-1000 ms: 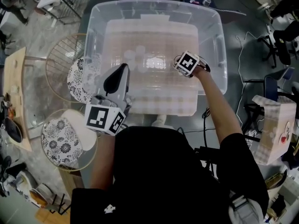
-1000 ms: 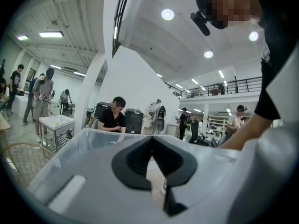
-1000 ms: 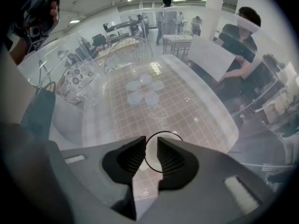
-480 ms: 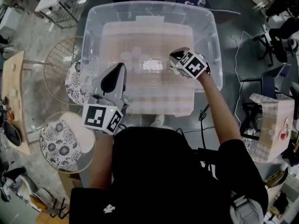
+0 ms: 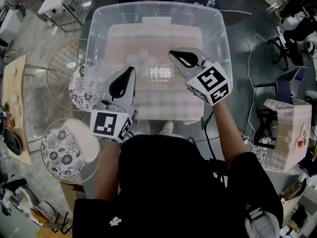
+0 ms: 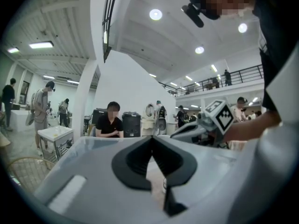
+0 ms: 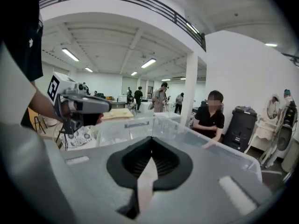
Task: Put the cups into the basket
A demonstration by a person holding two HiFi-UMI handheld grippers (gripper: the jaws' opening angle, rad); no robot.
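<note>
A large clear plastic bin [image 5: 95, 38] stands on a checked cloth in front of me. Several clear cups [image 5: 143, 58] lie on its floor, faint against the cloth. My right gripper [image 5: 173, 54] hangs over the bin's middle, shut and with nothing between its fingers; the right gripper view looks along it [image 7: 150, 139] over the bin's rim [image 7: 140, 123]. My left gripper [image 5: 131, 70] is held level at the bin's near left side. Its jaws meet at the tips [image 6: 150, 138], and I see no cup in them.
Two round wire baskets holding floral-patterned plates [image 5: 83, 86] [image 5: 63, 150] stand left of the bin. A wooden table [image 5: 15, 103] is farther left, a cardboard box [image 5: 288, 135] on the right. A person [image 7: 209, 118] sits beyond the bin's far wall.
My right gripper has risen out of the bin from pointing steeply down inside it, and is now tilted nearer level and nearer the camera. The left gripper has shifted only slightly.
</note>
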